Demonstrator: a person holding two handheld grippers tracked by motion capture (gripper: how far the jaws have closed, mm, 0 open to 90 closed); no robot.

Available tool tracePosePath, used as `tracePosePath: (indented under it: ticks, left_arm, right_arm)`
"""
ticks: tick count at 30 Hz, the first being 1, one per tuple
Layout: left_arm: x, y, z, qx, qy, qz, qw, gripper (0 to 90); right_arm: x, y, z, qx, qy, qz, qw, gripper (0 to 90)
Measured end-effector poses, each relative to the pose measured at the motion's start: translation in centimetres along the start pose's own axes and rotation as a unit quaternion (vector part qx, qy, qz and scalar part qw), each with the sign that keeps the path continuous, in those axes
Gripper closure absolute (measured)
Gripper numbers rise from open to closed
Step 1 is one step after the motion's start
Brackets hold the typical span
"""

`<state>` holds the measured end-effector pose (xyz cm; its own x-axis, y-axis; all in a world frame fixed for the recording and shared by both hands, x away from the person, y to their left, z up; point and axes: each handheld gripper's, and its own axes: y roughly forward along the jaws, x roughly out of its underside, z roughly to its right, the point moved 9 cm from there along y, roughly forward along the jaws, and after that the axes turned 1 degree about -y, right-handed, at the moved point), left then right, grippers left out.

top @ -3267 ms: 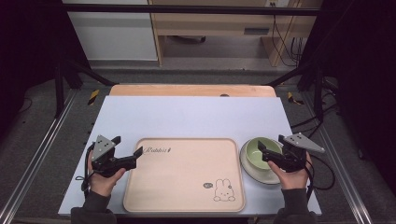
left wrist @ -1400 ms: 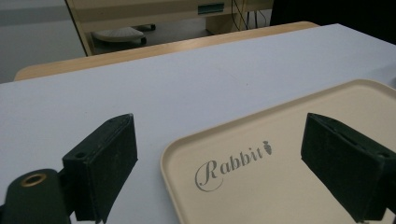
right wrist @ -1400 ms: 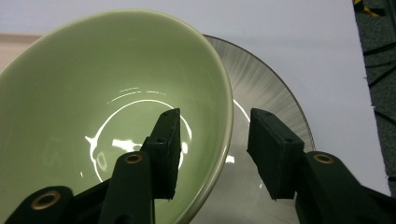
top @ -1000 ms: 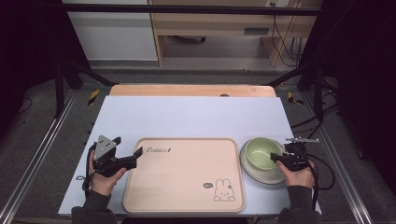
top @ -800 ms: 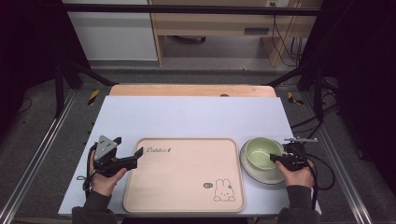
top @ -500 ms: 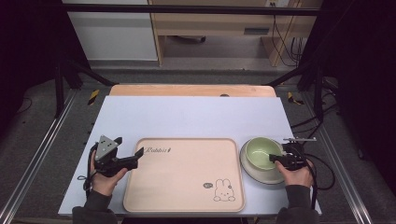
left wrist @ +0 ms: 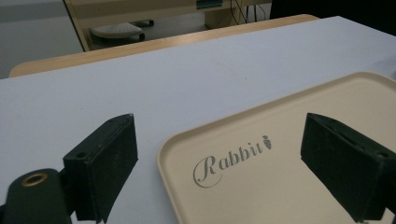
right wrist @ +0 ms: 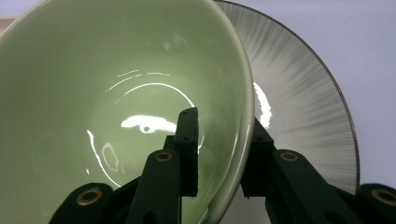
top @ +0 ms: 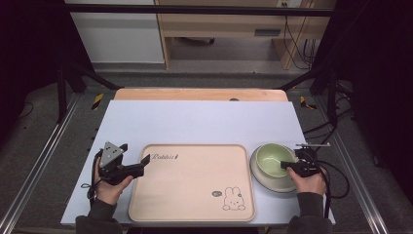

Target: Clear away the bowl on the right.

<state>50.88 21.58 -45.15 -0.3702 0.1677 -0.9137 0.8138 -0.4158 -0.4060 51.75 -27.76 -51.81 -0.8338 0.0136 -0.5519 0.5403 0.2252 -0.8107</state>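
A pale green bowl sits in a white plate at the right of the table. My right gripper comes in from the bowl's right side, turned on its edge. In the right gripper view one jaw is inside the bowl and the other outside, and my right gripper is shut on the rim above the plate. A beige tray printed with "Rabbit" and a bunny lies in the middle. My left gripper is open at the tray's near-left corner, with its jaws straddling the tray edge and holding nothing.
The tray and plate lie on a light blue-grey table top, with a wooden strip along its far edge. Black frame posts and cables stand beyond the table on both sides.
My right gripper has rolled onto its edge and shifted from over the bowl to its right rim, where the jaws now grip. The left gripper has stayed in place.
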Motion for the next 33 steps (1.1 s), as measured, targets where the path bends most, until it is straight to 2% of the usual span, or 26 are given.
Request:
tracePosePath:
  ticks: [11, 15, 33]
  left_arm:
    - [0.02, 0.03, -0.06, 0.002, -0.002, 0.000, 1.0000, 10.6]
    - [0.03, 0.05, -0.18, 0.001, -0.004, 0.000, 1.0000, 10.6]
    - [0.02, 0.24, -0.08, 0.001, -0.004, -0.003, 1.0000, 10.8]
  right_arm:
    - [-0.22, 0.05, 0.06, 0.004, 0.009, -0.006, 0.9999, 79.0]
    - [-0.32, 0.10, 0.17, 0.007, 0.004, -0.004, 1.0000, 81.4]
    - [-0.48, -0.06, 0.18, -0.002, 0.016, 0.001, 0.9999, 83.5]
